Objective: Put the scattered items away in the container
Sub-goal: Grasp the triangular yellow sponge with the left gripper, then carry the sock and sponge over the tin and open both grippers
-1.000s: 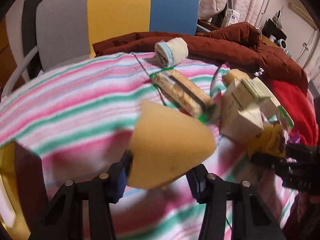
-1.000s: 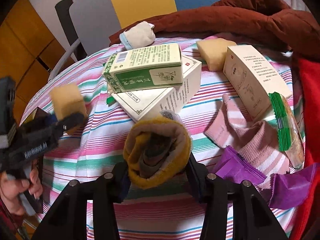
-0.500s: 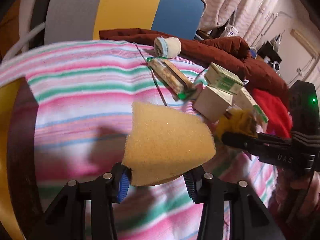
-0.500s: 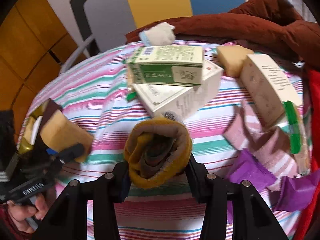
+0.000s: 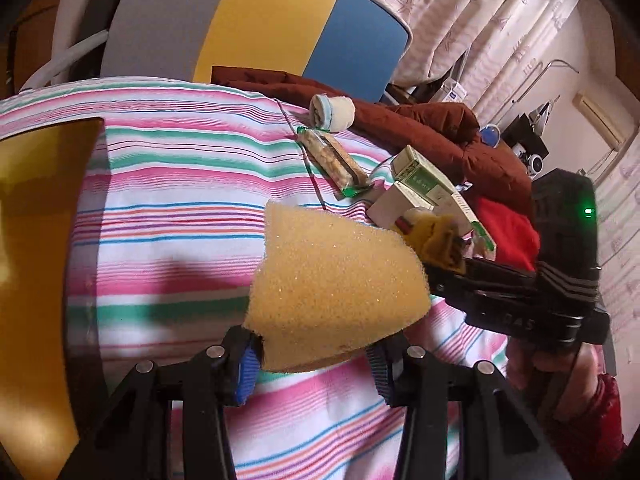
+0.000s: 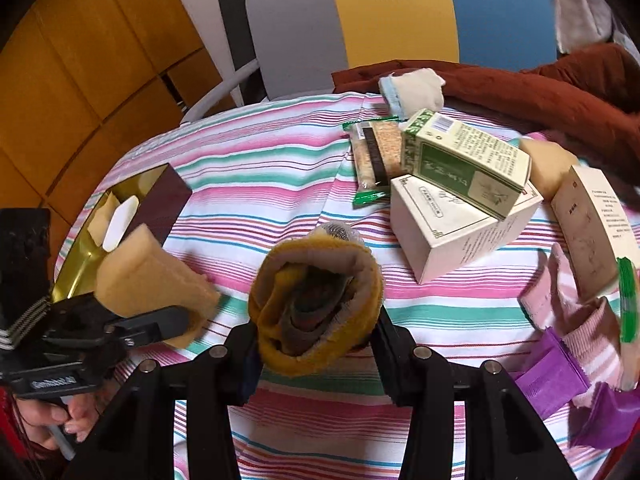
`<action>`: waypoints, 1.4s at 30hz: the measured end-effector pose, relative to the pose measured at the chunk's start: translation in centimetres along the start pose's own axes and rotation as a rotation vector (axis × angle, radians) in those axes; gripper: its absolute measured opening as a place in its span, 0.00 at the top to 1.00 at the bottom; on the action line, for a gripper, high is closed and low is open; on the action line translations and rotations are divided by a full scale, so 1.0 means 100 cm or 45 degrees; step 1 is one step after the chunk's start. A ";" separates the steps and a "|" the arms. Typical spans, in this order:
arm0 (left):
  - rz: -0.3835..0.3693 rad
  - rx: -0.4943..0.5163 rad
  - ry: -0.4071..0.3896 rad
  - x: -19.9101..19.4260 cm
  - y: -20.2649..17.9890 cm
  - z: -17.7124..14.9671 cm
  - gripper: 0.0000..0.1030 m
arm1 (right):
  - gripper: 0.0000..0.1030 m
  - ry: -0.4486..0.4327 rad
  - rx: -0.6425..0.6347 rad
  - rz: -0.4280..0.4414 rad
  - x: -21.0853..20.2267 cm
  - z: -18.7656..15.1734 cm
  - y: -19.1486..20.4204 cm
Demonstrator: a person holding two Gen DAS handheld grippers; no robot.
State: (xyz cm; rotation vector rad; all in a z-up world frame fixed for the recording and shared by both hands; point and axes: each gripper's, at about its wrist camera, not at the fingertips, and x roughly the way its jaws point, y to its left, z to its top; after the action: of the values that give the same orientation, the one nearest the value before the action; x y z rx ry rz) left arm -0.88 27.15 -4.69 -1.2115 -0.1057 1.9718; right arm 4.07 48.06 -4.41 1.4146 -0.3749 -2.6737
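My left gripper (image 5: 312,364) is shut on a yellow sponge (image 5: 336,288) and holds it above the striped cloth, right of the gold-lined container (image 5: 36,216). My right gripper (image 6: 316,344) is shut on a rolled mustard-yellow sock (image 6: 316,300). In the right wrist view the left gripper (image 6: 132,320) with the sponge (image 6: 152,276) hovers by the container (image 6: 160,196), which holds a white item and a small yellow piece. The right gripper with the sock (image 5: 436,236) shows at the right of the left wrist view.
On the cloth lie a snack bar (image 6: 376,156), a green box (image 6: 464,160) on a white box (image 6: 452,232), another box (image 6: 592,228), a second sponge (image 6: 548,164), a rolled white sock (image 6: 412,88), a pink sock (image 6: 576,312) and purple wrappers (image 6: 560,380). A brown coat (image 6: 540,92) borders the back.
Both grippers have moved left toward the container with their loads. The container's gold interior has come into the left wrist view, and the boxes have slid right in the right wrist view.
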 end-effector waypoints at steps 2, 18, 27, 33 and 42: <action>-0.025 -0.015 -0.005 -0.007 0.002 -0.003 0.55 | 0.53 -0.004 -0.005 0.007 0.000 0.000 0.001; -0.023 -0.044 -0.176 -0.088 0.024 -0.022 0.55 | 0.53 -0.143 -0.134 0.034 -0.015 -0.001 0.029; 0.044 -0.184 -0.296 -0.138 0.077 -0.024 0.55 | 0.53 -0.169 -0.205 0.112 -0.020 -0.003 0.077; 0.129 -0.268 -0.343 -0.163 0.116 -0.031 0.55 | 0.53 -0.223 -0.318 0.208 -0.025 0.002 0.140; 0.297 -0.341 -0.262 -0.174 0.166 -0.038 0.55 | 0.52 -0.150 -0.438 0.282 0.006 0.022 0.228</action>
State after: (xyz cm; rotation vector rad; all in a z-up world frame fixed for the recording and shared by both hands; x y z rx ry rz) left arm -3.78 3.11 -1.75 -1.2282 -0.3573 2.3423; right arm 1.17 26.34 2.15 1.0558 -0.0665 -2.4955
